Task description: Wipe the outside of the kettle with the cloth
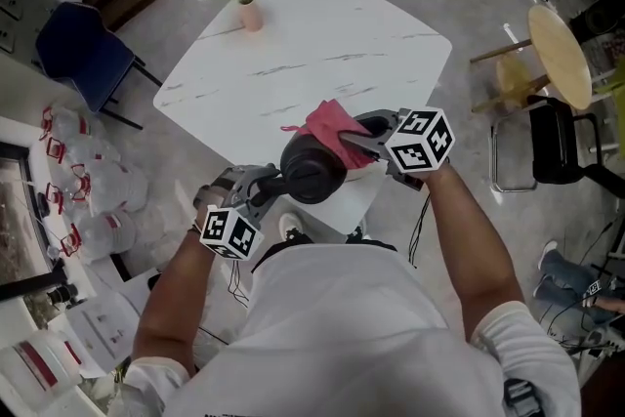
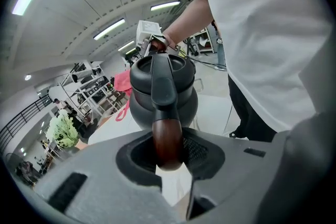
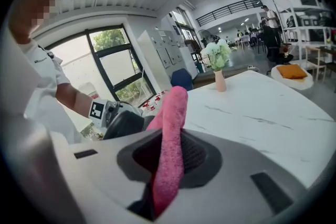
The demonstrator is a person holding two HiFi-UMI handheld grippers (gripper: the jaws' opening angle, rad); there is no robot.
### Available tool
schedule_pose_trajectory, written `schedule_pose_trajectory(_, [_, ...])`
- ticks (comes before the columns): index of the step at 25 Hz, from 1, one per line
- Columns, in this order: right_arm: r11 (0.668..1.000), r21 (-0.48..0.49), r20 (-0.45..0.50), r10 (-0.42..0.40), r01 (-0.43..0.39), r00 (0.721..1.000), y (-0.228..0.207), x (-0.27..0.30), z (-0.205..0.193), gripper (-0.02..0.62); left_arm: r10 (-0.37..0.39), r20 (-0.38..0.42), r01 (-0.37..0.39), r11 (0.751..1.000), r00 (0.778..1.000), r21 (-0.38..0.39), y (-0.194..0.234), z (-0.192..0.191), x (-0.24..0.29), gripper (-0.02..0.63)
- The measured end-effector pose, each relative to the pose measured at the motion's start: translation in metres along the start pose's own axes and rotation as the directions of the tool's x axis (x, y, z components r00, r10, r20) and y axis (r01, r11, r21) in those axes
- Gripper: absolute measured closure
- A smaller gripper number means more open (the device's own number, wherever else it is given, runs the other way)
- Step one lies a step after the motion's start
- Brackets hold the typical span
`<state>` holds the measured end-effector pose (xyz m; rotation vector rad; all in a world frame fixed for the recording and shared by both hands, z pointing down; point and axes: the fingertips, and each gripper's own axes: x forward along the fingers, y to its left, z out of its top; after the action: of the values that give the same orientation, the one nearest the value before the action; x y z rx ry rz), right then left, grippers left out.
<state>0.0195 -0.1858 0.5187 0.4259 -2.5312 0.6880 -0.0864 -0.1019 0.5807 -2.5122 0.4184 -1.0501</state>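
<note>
Slippage worries me: my left gripper is clamped only on the wooden handle of the kettle, so a hard push could twist it in the jaws. Beside the kettle, my right gripper pinches the pink cloth, which could drag free. Whether the table behind the kettle bears its base, I can't tell.

Left gripper sits lower left of centre in the head view, jaws clamped on the handle. Right gripper is right of centre, jaws pinching the cloth, aimed left at the other. My left forearm and right forearm rise bare from the bottom edge.
</note>
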Motion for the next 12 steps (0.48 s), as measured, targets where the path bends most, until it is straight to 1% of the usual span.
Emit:
schedule_pose_trajectory(7, [0.995,0.000,-0.052,-0.098,0.098,0.994,-0.027,0.009,-0.022,0.534,-0.011,-0.015,0.011,0.999,1.000,0.049,0.000,0.007,0.001,0.511])
schedule_pose_trajectory(12, [0.990,-0.030,-0.099,-0.137,0.135,0.986,-0.042,0.015,-0.034,0.534,-0.023,-0.026,0.025,0.995,0.999,0.091,0.000,0.009,0.004,0.511])
